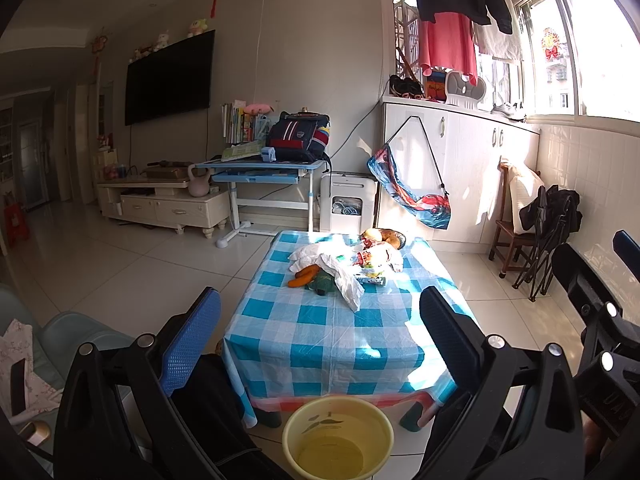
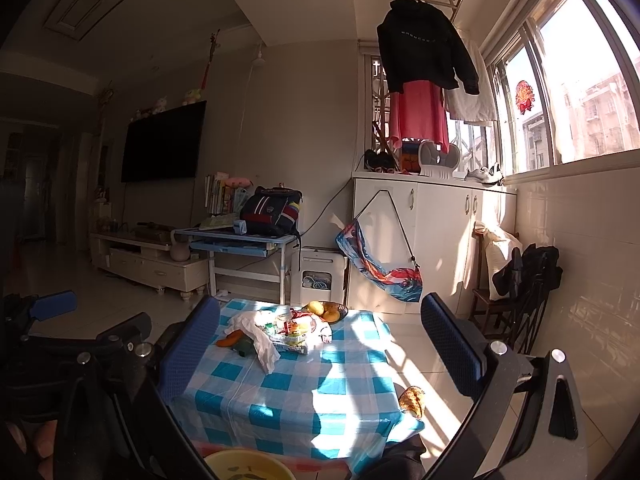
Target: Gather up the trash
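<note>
Worktop cloth [image 1: 340, 344]: glossy checked plastic. Basin [image 1: 338, 436] below it: smooth yellow plastic. Floor [image 1: 120, 272]: glossy tile.

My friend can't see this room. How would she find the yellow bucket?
Start at the low table with the blue-and-white checked cloth. At its near edge, down on the floor tiles, stands the yellow bucket. It is the only round, open-topped thing there, plain yellow with a dark leafy drawing inside, unlike the crumpled wrappers and white bag up on the cloth.

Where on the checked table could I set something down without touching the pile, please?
The near half of the tablecloth, between the pile and the edge above the yellow basin, is bare. The far end is crowded: white bag, wrappers, fruit bowl.
</note>
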### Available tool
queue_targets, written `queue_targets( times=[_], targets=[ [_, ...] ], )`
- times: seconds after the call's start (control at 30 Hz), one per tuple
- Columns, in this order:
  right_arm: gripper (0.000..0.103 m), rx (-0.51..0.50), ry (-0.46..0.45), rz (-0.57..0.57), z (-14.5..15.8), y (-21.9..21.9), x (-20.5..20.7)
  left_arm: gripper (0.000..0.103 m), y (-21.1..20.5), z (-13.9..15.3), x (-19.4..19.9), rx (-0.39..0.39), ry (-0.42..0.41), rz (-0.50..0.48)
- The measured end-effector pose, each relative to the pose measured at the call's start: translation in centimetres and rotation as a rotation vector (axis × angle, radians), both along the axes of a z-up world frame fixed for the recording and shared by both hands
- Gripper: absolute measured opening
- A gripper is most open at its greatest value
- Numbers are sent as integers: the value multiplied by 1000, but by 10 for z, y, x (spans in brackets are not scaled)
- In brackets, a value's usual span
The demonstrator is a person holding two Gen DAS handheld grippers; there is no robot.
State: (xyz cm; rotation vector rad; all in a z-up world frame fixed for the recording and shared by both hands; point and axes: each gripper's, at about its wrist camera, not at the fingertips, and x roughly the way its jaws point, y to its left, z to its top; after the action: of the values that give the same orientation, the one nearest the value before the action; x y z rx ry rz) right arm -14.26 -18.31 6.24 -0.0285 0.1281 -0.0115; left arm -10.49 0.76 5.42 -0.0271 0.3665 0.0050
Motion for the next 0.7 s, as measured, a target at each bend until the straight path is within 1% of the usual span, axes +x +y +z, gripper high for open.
queue_targets(
  times=[0.07, 0.27, 0.5, 0.7],
  targets=[
    [97, 14, -1, 2, 0, -1, -1, 96, 1, 0, 0, 0, 0, 0],
    [97, -14, -13, -1, -1, 1, -1, 96, 0, 0, 0, 0, 0, 0],
    [97, -14, -15, 0, -1, 2, 0, 96, 0, -1, 0, 2, 0, 0],
    [97, -10, -33, -6, -4, 2, 8, 96, 5, -1, 3, -3, -1, 7]
  ],
)
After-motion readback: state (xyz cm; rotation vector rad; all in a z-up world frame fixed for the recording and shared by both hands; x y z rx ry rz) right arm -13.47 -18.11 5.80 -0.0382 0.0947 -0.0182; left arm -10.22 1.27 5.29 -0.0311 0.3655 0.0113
